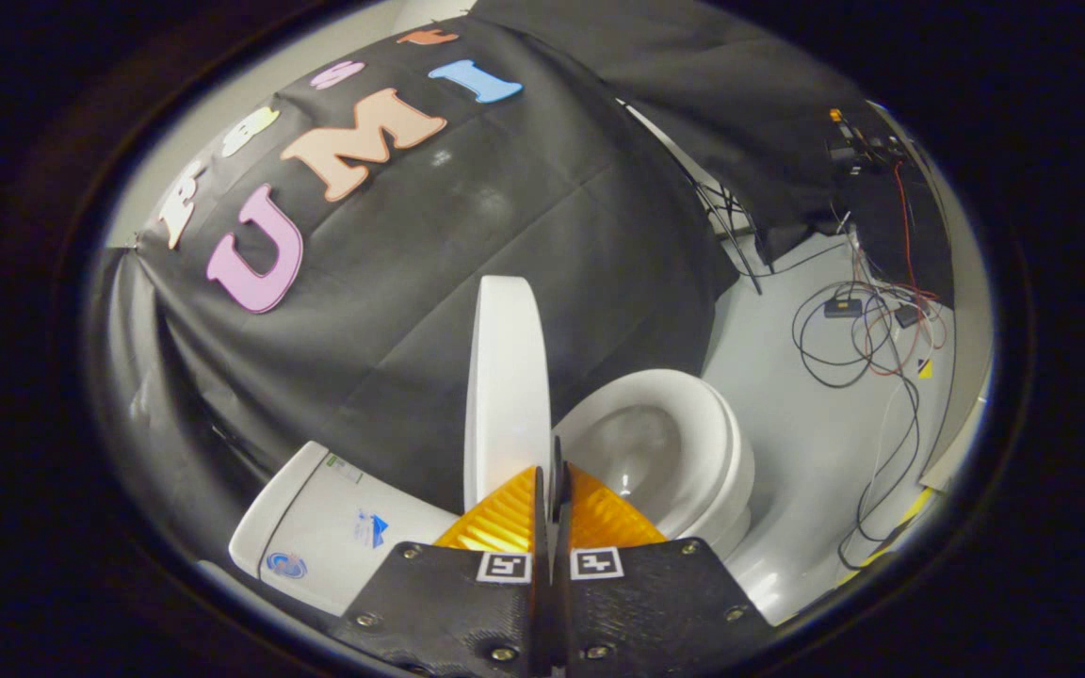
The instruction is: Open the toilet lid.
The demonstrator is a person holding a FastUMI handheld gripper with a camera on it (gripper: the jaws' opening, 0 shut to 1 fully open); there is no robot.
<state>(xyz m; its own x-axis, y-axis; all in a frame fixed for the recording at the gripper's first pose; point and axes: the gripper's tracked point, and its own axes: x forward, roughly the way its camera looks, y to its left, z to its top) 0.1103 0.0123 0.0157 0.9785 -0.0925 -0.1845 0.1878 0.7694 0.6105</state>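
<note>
The white toilet lid (505,377) stands raised, nearly upright, just ahead of my fingertips and slightly left of them. To its right lies the open bowl (641,443) with its white seat ring (726,433). My gripper (550,476) is shut, its two fingers pressed together with only a thin dark line between them. The lower end of the lid runs behind the left finger (500,518). Nothing shows between the fingers.
The white tank (326,527) with stickers sits left of the lid, against the black cloth wall (411,282). On the pale floor to the right of the bowl lie tangled cables (858,348) and a small black box (842,307).
</note>
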